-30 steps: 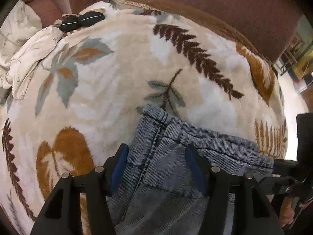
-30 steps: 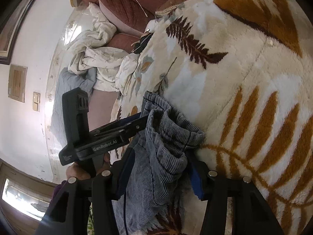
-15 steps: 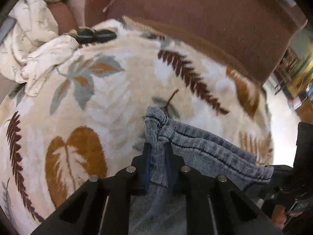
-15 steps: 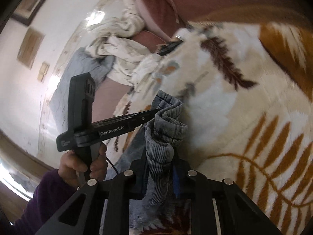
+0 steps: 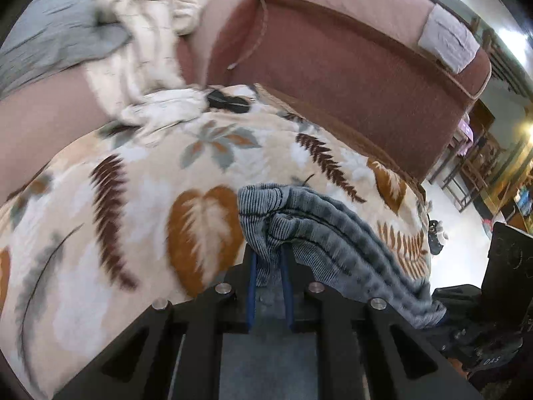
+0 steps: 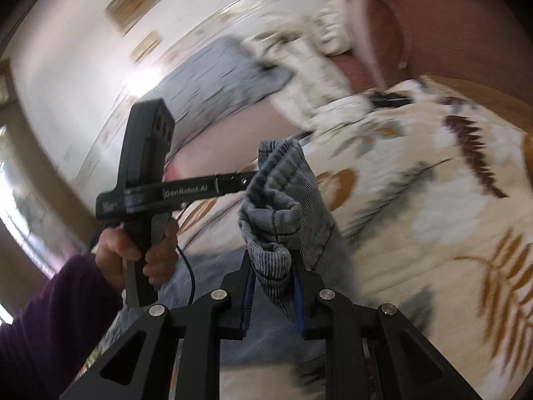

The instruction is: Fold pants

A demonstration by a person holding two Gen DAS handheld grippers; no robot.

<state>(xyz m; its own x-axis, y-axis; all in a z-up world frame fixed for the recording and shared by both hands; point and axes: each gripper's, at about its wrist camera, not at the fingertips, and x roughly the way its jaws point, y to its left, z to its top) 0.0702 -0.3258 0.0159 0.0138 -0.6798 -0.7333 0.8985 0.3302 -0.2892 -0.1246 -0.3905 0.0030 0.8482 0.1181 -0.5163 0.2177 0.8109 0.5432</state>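
Observation:
Grey-blue ribbed pants [image 5: 319,233] hang lifted above a leaf-patterned blanket [image 5: 116,200]. My left gripper [image 5: 269,260] is shut on one corner of the pants' top edge, the cloth bunched between its blue pads. In the right wrist view my right gripper [image 6: 272,266] is shut on the other corner of the pants [image 6: 286,206], a thick roll of fabric squeezed between its pads. The edge stretches between both grips. The left gripper [image 6: 246,180] shows there from the side, held by a hand [image 6: 133,250] in a purple sleeve.
A reddish-brown sofa back [image 5: 349,66] rises behind the blanket. Crumpled cream cloth [image 5: 146,53] and a grey sheet [image 5: 50,33] lie at the far left. A small black object [image 5: 226,100] rests at the blanket's far edge. Chairs and floor [image 5: 466,173] show at the right.
Both grippers went from open around the pants' edge to shut on it, then rose and lifted the edge off the blanket. The right gripper rolled, so its view turned.

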